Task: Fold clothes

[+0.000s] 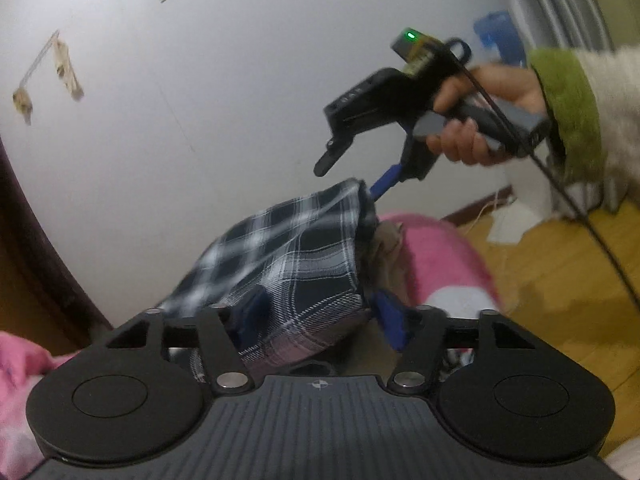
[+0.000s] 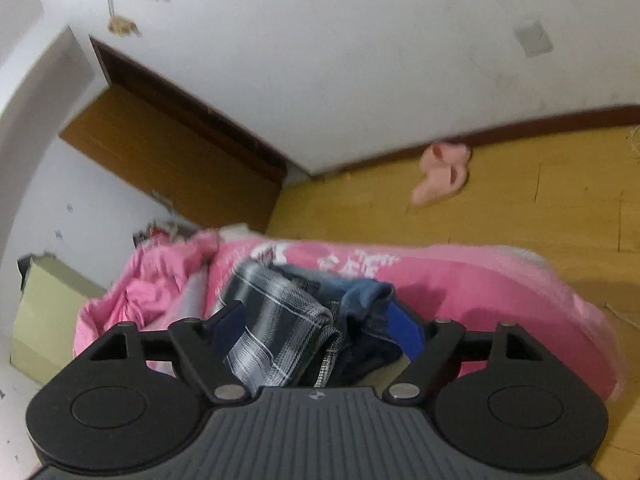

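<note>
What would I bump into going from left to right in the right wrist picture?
Pale green box → crumpled pink cloth → plaid shirt → blue jeans → pink slippers, far off on the wooden floor.

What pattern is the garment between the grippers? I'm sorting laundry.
Dark navy and white plaid garment, clearest in the left wrist view.

No legible text or labels
</note>
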Tool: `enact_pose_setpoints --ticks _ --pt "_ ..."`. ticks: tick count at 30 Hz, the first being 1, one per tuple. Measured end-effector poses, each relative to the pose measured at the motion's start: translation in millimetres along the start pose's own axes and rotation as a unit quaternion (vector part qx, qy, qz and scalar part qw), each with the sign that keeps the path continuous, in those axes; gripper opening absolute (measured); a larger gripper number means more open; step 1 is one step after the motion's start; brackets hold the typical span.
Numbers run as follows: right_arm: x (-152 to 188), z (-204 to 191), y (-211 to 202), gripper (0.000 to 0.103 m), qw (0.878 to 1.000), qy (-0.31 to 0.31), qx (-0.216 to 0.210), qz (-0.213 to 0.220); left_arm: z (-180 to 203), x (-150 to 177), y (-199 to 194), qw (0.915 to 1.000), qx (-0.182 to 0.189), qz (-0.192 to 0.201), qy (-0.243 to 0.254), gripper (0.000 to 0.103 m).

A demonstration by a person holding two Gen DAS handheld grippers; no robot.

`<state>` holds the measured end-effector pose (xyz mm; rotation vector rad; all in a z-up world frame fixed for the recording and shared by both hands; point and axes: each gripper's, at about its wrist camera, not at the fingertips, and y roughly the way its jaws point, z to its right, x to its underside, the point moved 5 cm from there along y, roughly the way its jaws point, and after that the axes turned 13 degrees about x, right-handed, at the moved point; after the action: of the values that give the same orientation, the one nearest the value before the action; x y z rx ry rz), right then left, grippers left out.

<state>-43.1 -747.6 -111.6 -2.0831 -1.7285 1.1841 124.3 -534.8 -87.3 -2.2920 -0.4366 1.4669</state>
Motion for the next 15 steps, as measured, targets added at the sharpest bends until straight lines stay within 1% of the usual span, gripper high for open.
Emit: enact_pose_setpoints --ticks 2,5,7,8,9,10,11,12,15 --pt "1.1 -6.8 7.3 0.081 1.000 -0.021 -0.005 -0.012 -2.8 -0.1 2.9 1.0000 -0.003 -0.001 -0.004 0.046" --pt "4.2 -15.2 17.5 0.076 0.998 -0.048 0.002 -0.027 -2.5 -3.4 3.4 1.0000 -0.006 -0.001 -0.007 0.039" --pt "4.8 -19.2 20.8 0.064 0.997 -0.064 0.010 -0.029 3.8 -6.3 -0.3 1.0000 -0.008 -0.002 -0.004 0.035" --pt "4.9 -20.8 22.7 0.049 0.997 -0.071 0.012 -0.027 4.5 -6.7 -0.7 1.0000 -0.009 -0.001 -0.002 0.033" --pt "5.4 -22.6 22.4 0.037 0.997 -0.077 0.013 -0.028 6.6 -6.1 -4.5 1.0000 -0.009 0.000 -0.001 0.030" --pt "6.6 -24.5 20.3 0.034 0.996 -0.084 0.014 -0.026 8.5 -5.8 -7.4 1.0000 -0.009 0.002 0.000 0.029" --pt "7.6 -26.3 18.3 0.024 0.995 -0.095 0.018 -0.018 8.4 -6.5 -6.1 1.0000 -0.008 0.003 0.001 0.027" --pt "9.2 -27.4 14.1 0.019 0.994 -0.104 0.019 -0.006 8.3 -5.7 -9.8 1.0000 -0.007 0.004 0.002 0.026" --pt "17.3 -29.2 -4.9 0.013 0.991 -0.124 0.018 0.038 6.2 -3.2 -13.7 0.9999 0.002 0.010 -0.001 0.022"
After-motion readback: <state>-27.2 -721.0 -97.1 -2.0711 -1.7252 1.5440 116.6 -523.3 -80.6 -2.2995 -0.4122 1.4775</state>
